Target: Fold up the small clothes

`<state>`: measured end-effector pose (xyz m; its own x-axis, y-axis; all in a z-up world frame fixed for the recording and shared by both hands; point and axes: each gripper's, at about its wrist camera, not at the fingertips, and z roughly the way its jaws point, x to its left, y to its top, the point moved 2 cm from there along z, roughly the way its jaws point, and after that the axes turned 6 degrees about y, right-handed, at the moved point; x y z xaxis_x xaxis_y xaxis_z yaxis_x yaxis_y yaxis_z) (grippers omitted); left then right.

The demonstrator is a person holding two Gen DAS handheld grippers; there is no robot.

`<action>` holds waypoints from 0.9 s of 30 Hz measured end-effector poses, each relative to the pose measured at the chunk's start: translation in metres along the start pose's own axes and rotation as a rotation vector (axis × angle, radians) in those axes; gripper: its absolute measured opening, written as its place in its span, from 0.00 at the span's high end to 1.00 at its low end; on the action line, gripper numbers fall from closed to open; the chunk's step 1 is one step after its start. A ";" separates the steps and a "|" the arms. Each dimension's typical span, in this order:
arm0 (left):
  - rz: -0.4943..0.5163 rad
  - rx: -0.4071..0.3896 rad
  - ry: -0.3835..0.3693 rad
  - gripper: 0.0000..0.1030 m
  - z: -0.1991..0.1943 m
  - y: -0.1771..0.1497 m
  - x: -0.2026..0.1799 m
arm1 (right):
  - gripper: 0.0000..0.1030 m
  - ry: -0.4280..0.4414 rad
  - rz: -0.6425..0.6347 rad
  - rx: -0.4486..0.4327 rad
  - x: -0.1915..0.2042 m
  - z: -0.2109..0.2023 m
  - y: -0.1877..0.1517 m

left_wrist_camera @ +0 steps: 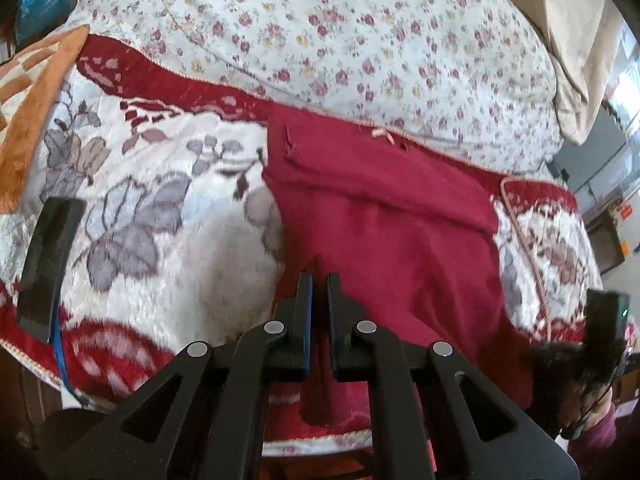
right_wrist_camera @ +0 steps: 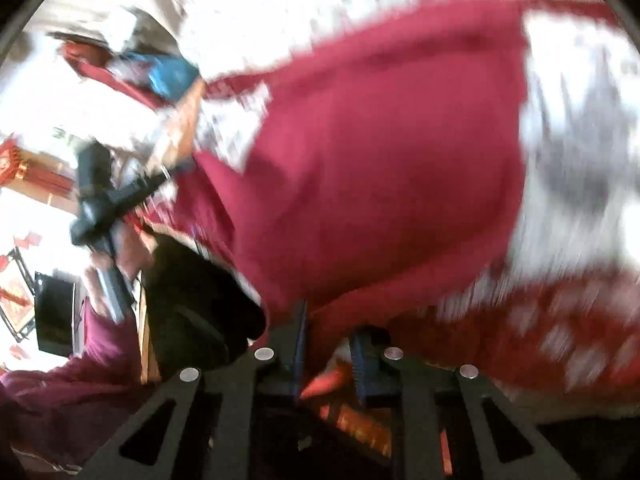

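Note:
A dark red garment (left_wrist_camera: 384, 208) lies spread on a bed covered by a floral red-and-white blanket (left_wrist_camera: 160, 184). My left gripper (left_wrist_camera: 319, 280) sits over the garment's near edge, its fingers almost together with a narrow gap; red cloth shows between them. In the blurred right wrist view the same red garment (right_wrist_camera: 380, 152) fills the middle. My right gripper (right_wrist_camera: 324, 312) has its tips under the garment's near hem, which drapes over both fingers. The left gripper (right_wrist_camera: 96, 200) shows at the far left of that view.
A white quilt with small flowers (left_wrist_camera: 340, 32) is piled behind the garment. An orange plush blanket (left_wrist_camera: 28, 120) lies at the left. The bed's near edge runs just below my grippers. A person's purple sleeve (right_wrist_camera: 80, 360) is at the left.

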<state>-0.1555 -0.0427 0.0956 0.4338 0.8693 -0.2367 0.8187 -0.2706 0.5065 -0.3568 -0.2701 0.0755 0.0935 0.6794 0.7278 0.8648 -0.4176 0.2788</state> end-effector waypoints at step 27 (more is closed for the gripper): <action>-0.064 0.138 -0.059 0.38 0.002 -0.015 0.026 | 0.28 -0.024 0.032 0.134 0.011 -0.003 0.025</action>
<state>-0.1557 -0.0172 0.0803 0.3971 0.8618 -0.3156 0.8874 -0.2729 0.3714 -0.3358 -0.2752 0.0924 0.1327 0.6816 0.7196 0.9192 -0.3562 0.1679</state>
